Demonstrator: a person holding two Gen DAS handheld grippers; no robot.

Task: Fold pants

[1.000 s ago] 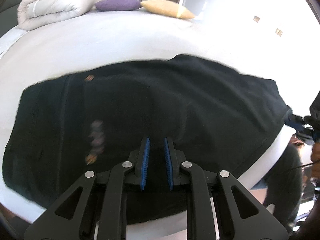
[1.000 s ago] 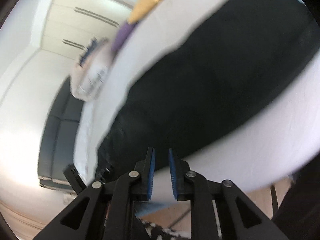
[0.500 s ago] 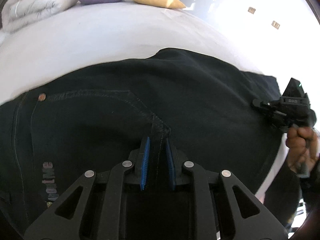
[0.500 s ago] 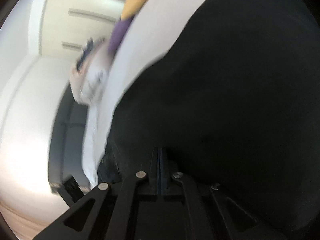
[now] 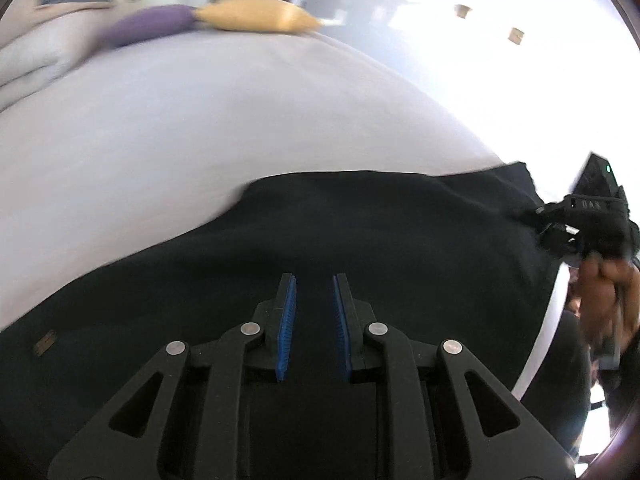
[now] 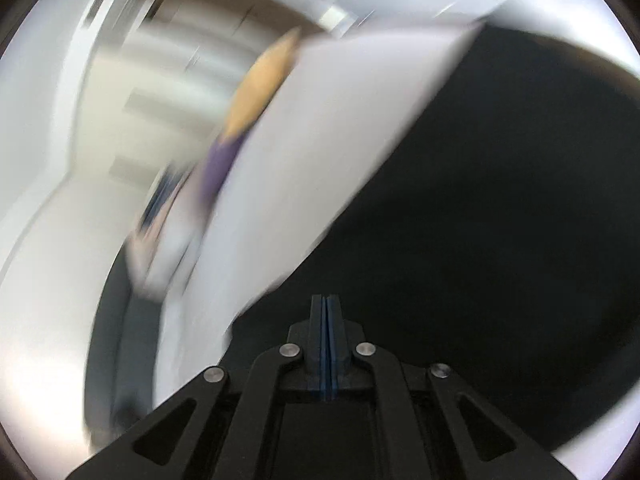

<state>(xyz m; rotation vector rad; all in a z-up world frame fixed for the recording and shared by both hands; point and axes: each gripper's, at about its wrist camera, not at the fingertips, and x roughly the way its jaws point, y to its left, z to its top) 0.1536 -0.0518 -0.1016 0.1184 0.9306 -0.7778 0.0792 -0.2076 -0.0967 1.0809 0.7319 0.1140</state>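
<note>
A folded duvet (image 5: 36, 56) is seen at the far left of the left wrist view, lying at the head of the white bed (image 5: 200, 128). Just to its right a purple pillow (image 5: 148, 28) is noted, touching a yellow pillow (image 5: 256, 20) beside it. The black pants (image 5: 360, 232) are spread flat across the near part of the bed, reaching from the left edge of the view to the right. A small tan tag (image 5: 44, 342) is visible on the cloth at lower left. The left gripper (image 5: 314, 316) is held above the pants with its blue pads slightly apart; dark cloth fills the gap between them, and whether it is pinched cannot be told. At the right end of the pants the right gripper (image 5: 532, 214) is seen against the cloth edge, carried by a hand (image 5: 604, 304).

In the right wrist view, heavily blurred, the duvet (image 6: 160, 252), purple pillow (image 6: 220, 164) and yellow pillow (image 6: 260, 88) are ranged along the bed (image 6: 312, 152) at left. The pants (image 6: 500, 220) fill the right half. The right gripper (image 6: 326, 312) is shown with its pads pressed together; whether any cloth is caught between them cannot be made out.
</note>
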